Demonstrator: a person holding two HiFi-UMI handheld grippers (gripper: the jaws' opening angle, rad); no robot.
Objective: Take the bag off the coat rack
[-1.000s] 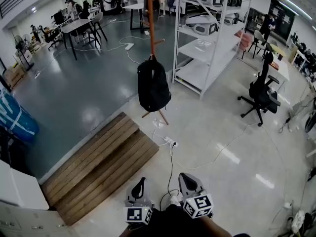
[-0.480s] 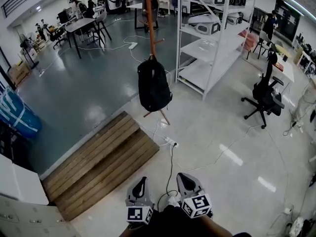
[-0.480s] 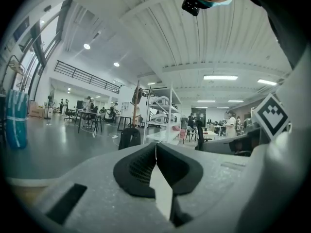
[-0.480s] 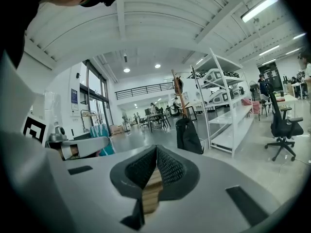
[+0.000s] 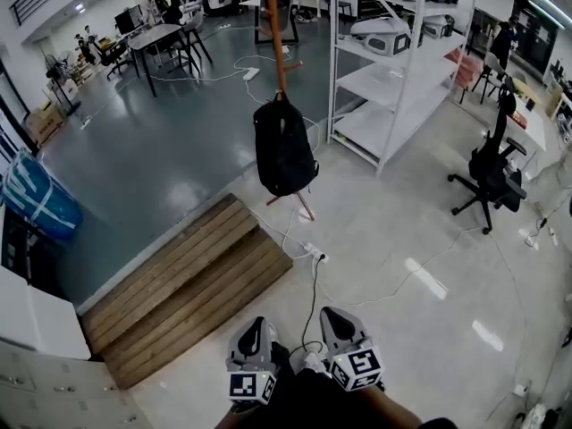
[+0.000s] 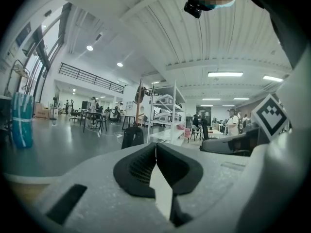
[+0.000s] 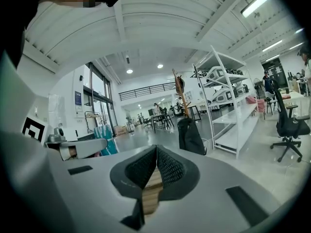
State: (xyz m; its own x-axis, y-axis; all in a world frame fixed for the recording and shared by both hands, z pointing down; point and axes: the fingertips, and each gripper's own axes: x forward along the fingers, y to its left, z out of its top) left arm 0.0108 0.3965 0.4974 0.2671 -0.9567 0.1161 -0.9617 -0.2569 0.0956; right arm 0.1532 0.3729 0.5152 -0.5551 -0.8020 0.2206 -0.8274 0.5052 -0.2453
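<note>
A black backpack (image 5: 284, 147) hangs from a peg of the brown wooden coat rack (image 5: 273, 27), several steps ahead of me. It also shows small in the left gripper view as the backpack (image 6: 132, 137) and larger in the right gripper view as the backpack (image 7: 190, 136) under the rack's pole (image 7: 179, 96). My left gripper (image 5: 254, 336) and right gripper (image 5: 338, 328) are held low and close to my body, far from the bag. Both have their jaws pressed together with nothing between them.
A wooden pallet ramp (image 5: 183, 289) lies to the left on the floor. A power strip and cables (image 5: 313, 256) run across the floor below the rack. White shelving (image 5: 393, 79) stands to the right of the rack, a black office chair (image 5: 490, 175) farther right. A blue bundle (image 5: 34, 199) lies at far left.
The rack and backpack have shifted slightly right and nearer in the head view as I walk toward them. Both grippers stay shut in the same place by my body.
</note>
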